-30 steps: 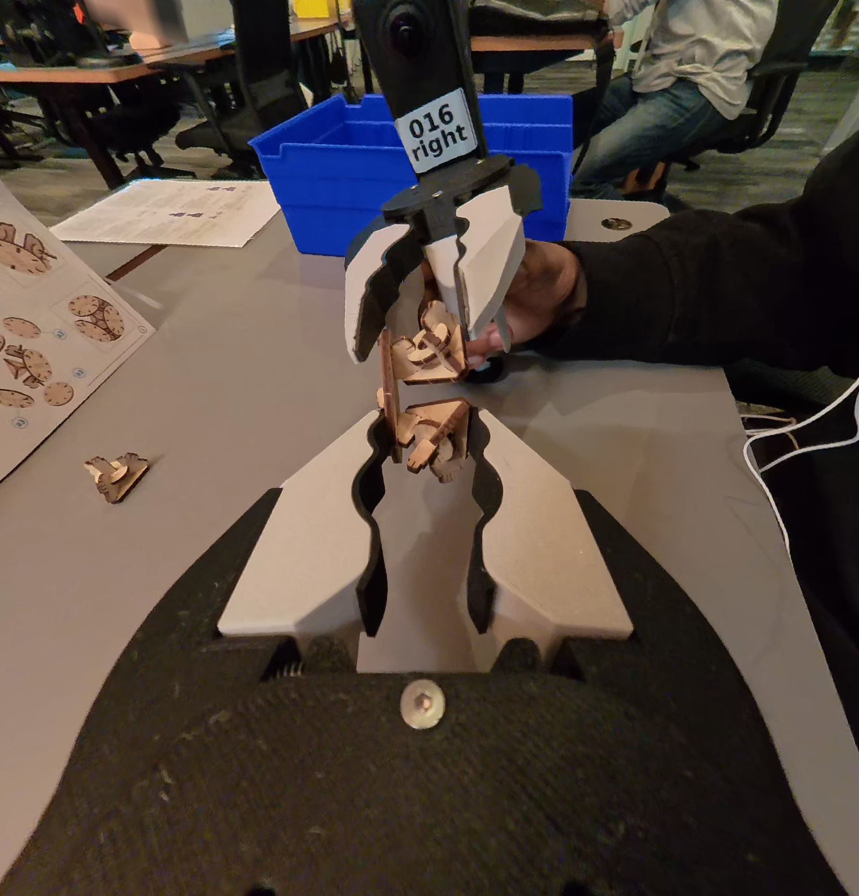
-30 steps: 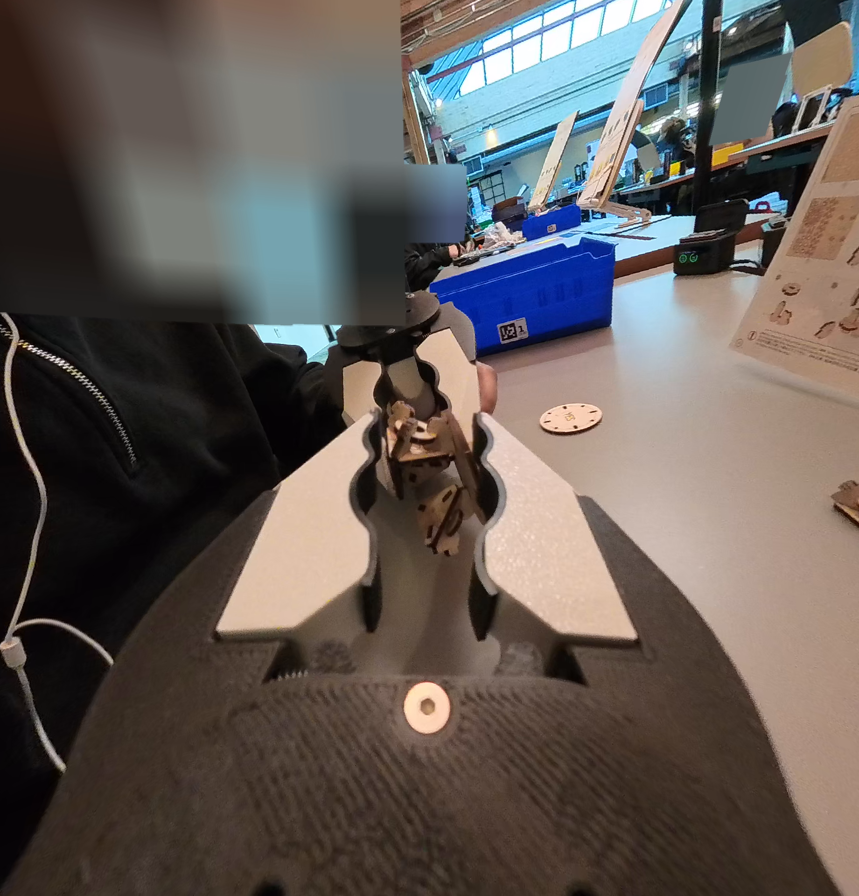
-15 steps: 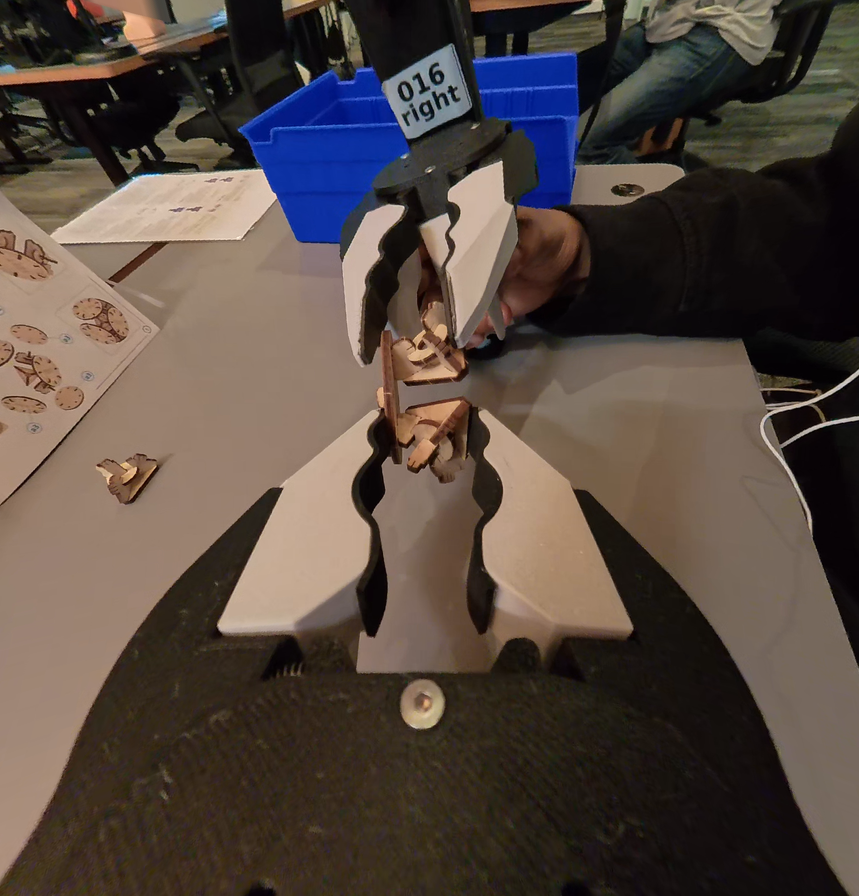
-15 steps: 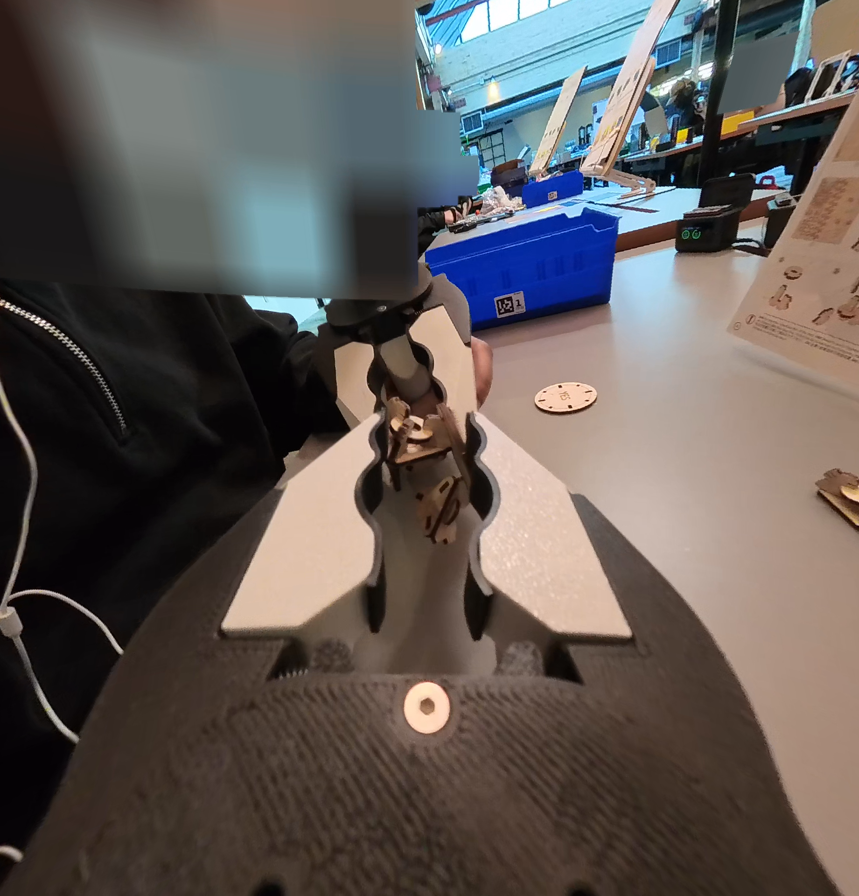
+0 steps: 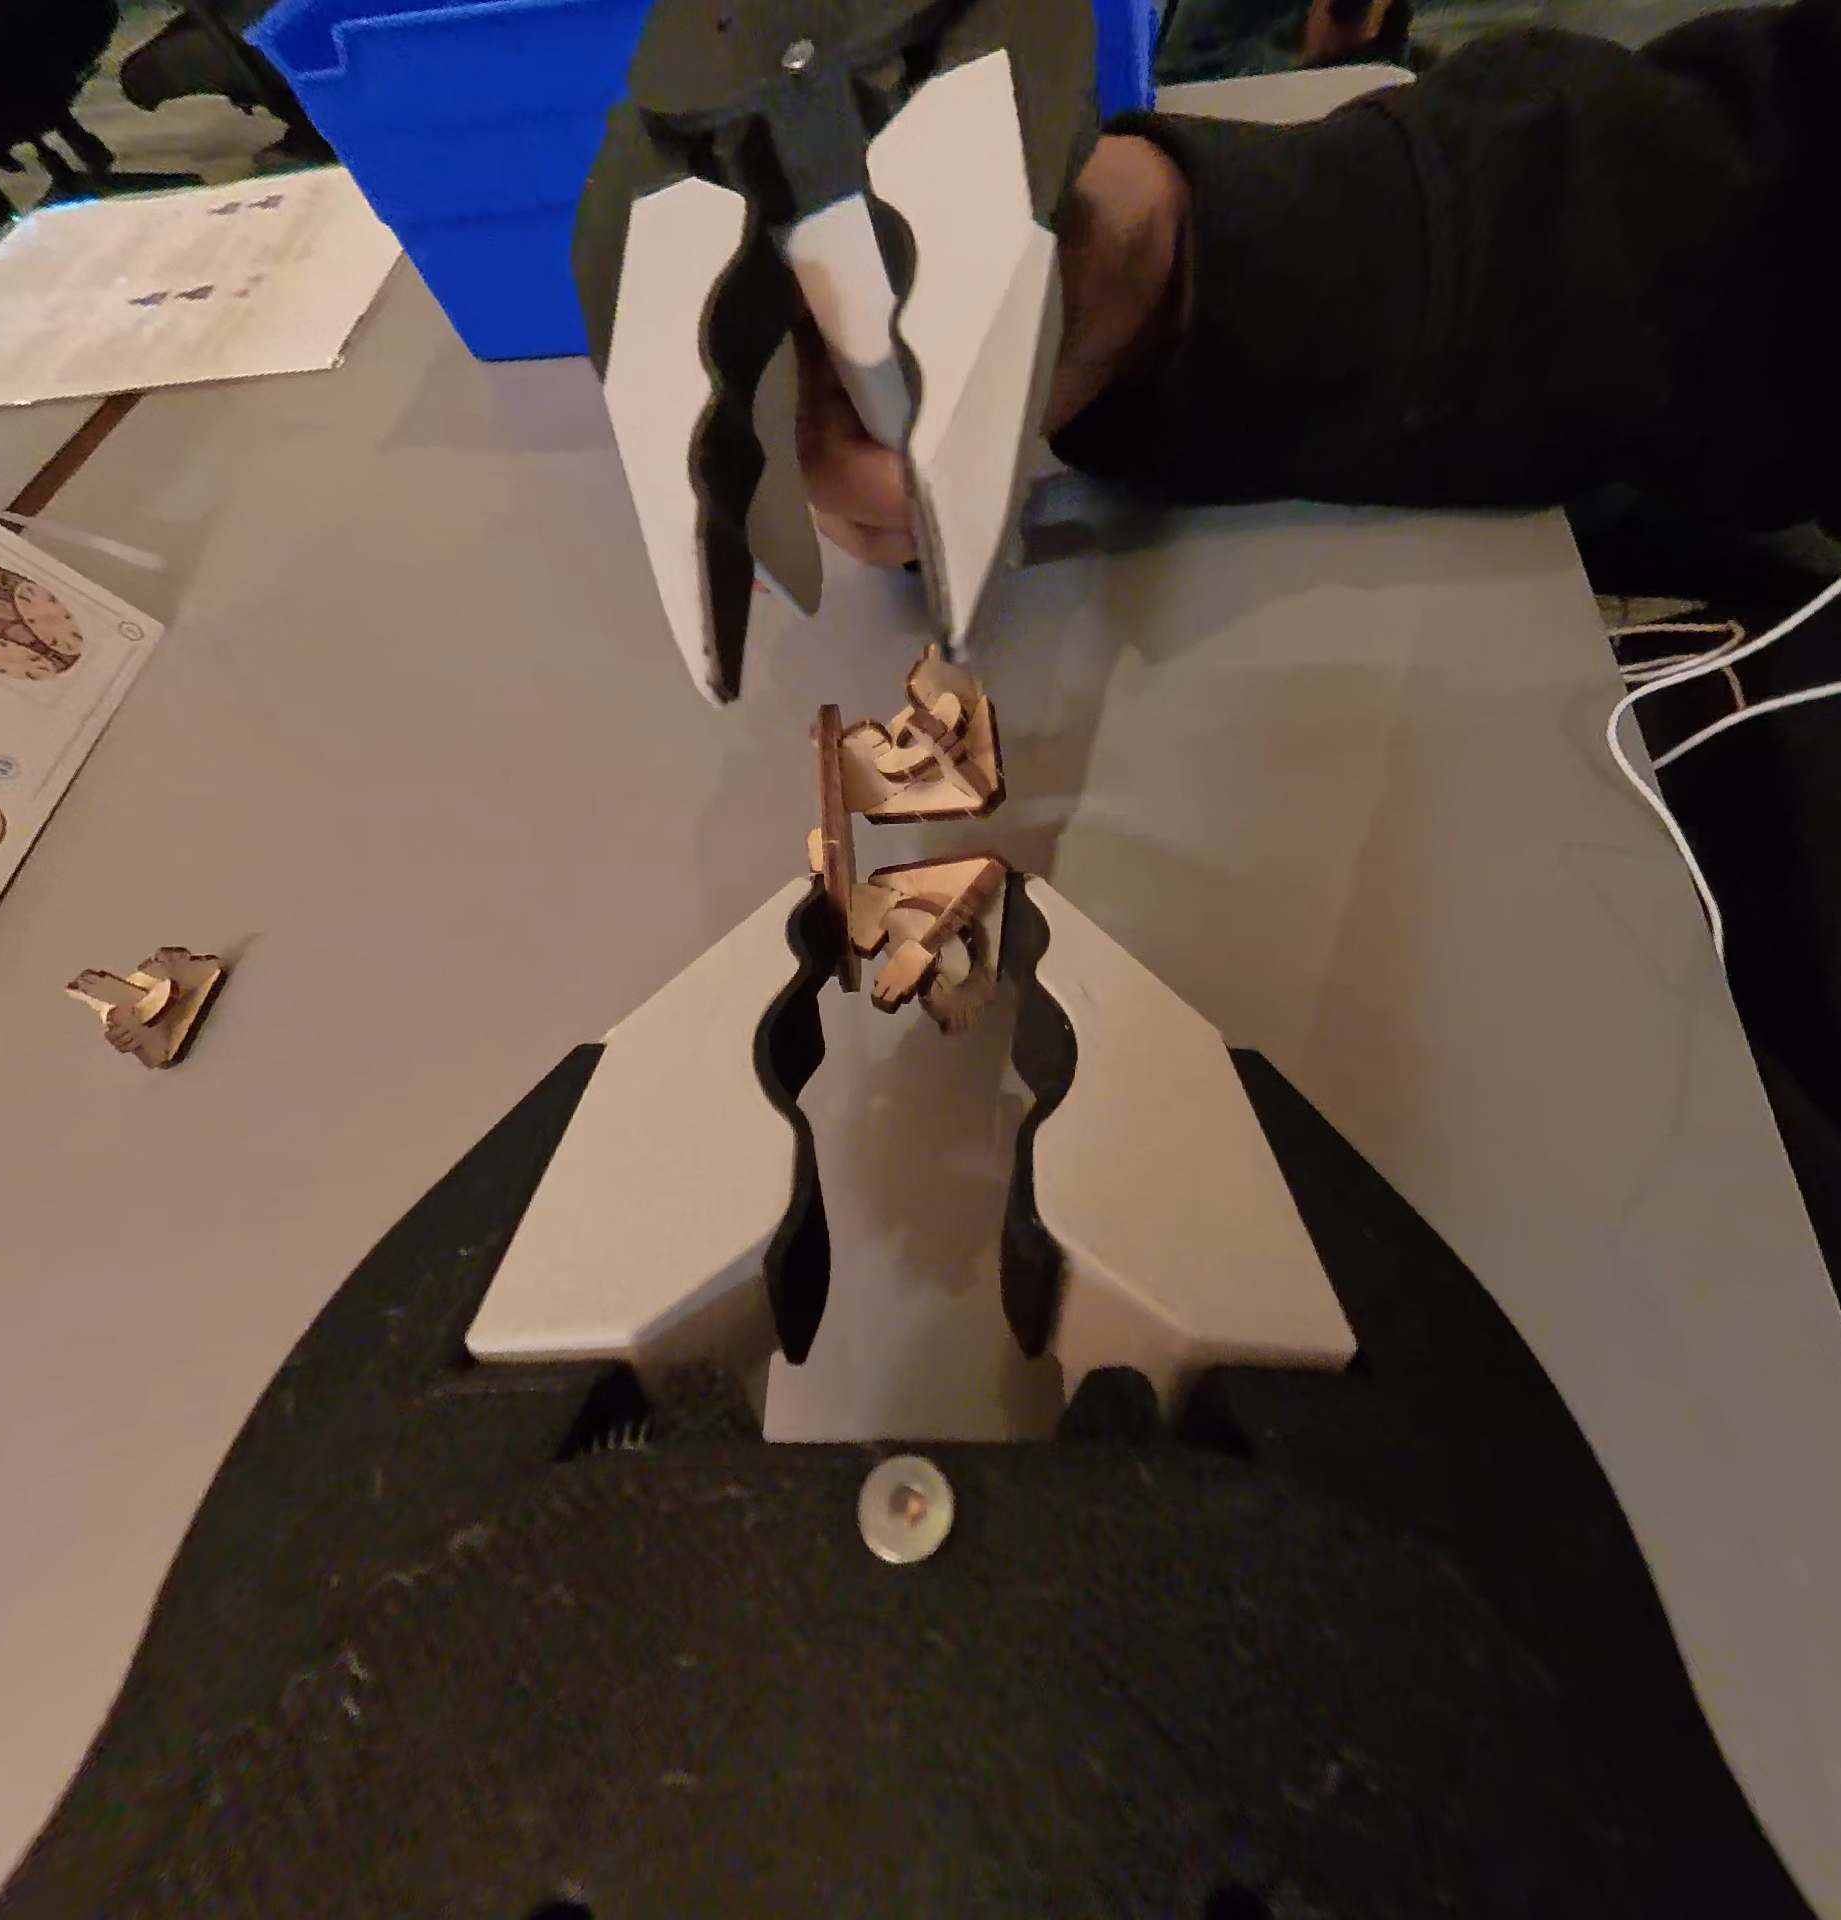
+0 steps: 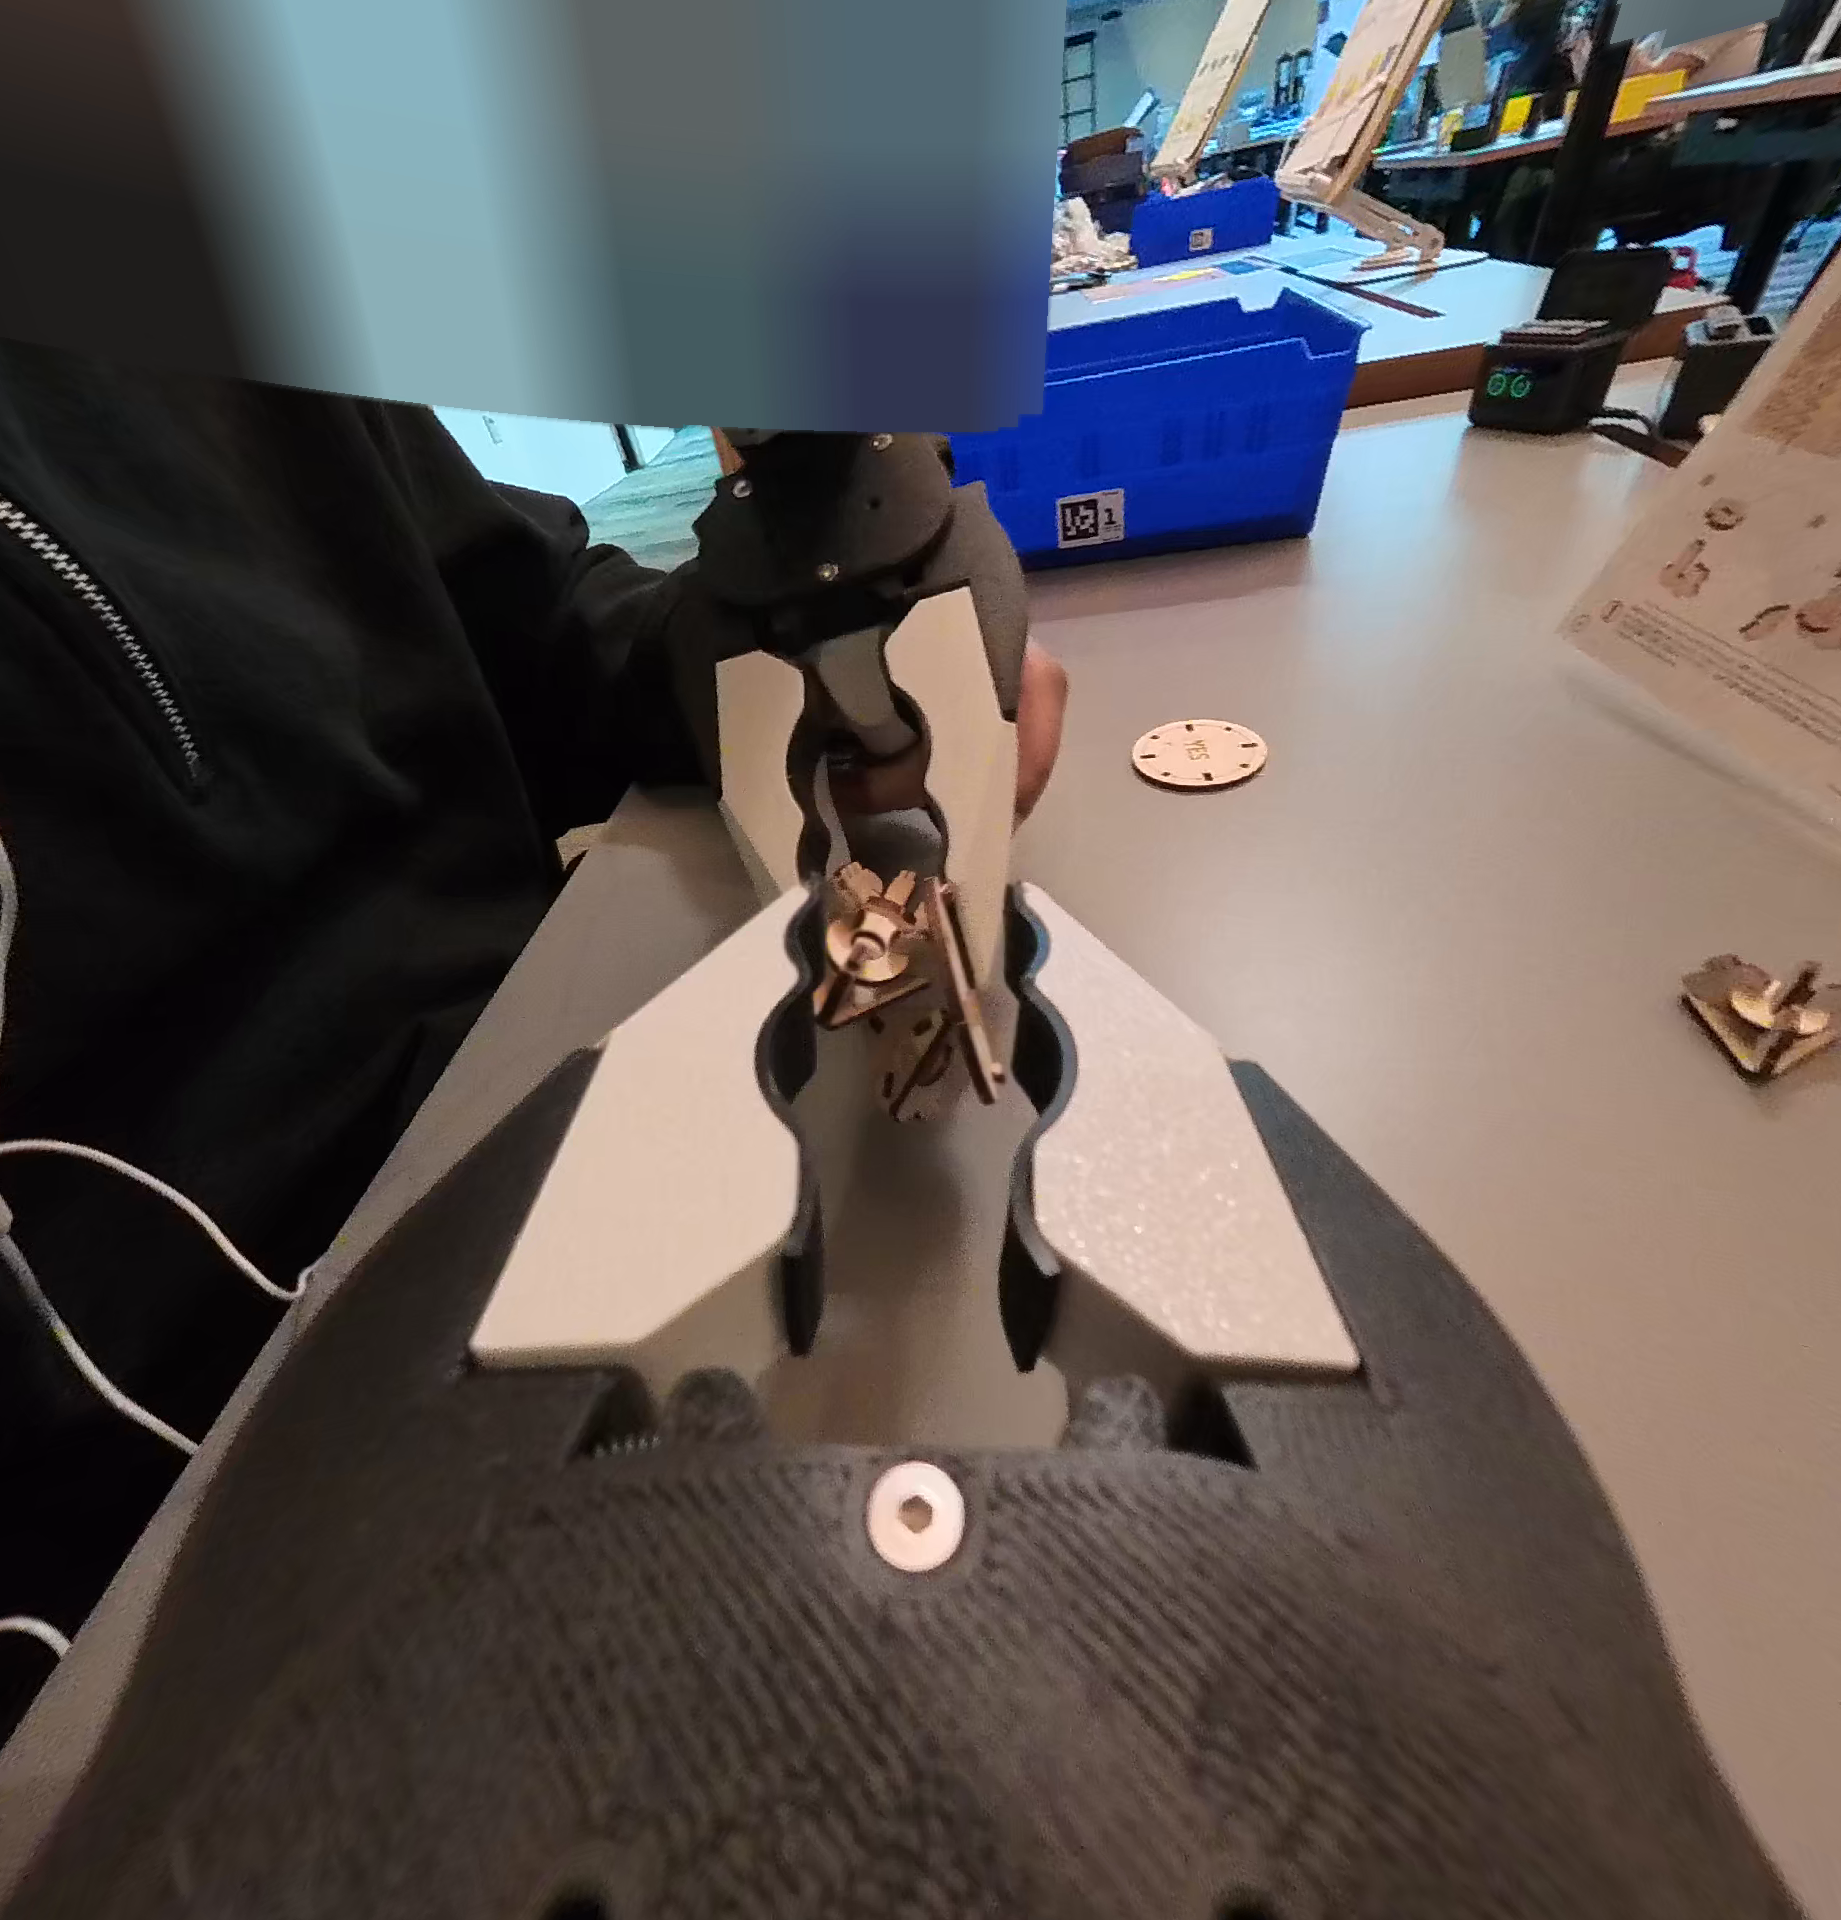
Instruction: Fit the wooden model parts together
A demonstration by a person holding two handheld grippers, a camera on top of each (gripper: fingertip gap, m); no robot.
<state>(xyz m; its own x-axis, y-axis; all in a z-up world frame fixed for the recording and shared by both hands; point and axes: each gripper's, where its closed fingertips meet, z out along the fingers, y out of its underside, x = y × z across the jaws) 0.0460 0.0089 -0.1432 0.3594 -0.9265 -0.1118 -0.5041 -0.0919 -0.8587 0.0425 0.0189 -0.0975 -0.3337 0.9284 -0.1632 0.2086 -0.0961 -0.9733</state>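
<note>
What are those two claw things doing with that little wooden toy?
A person in a black sleeve is working two hand-held claws over a grey table. The left claw grips a small wooden model at its lower end. The right claw points down at the model's top with its fingers apart, not gripping it. A smaller wooden piece lies on the table nearby, and a blue bin stands behind.

Each wrist cam sits close behind its own fingers. Left view looks down across the desk (image 5: 376,727) toward the blue bin (image 5: 459,156); right view faces back at the person. Both share the wooden assembly (image 5: 911,831).
</note>
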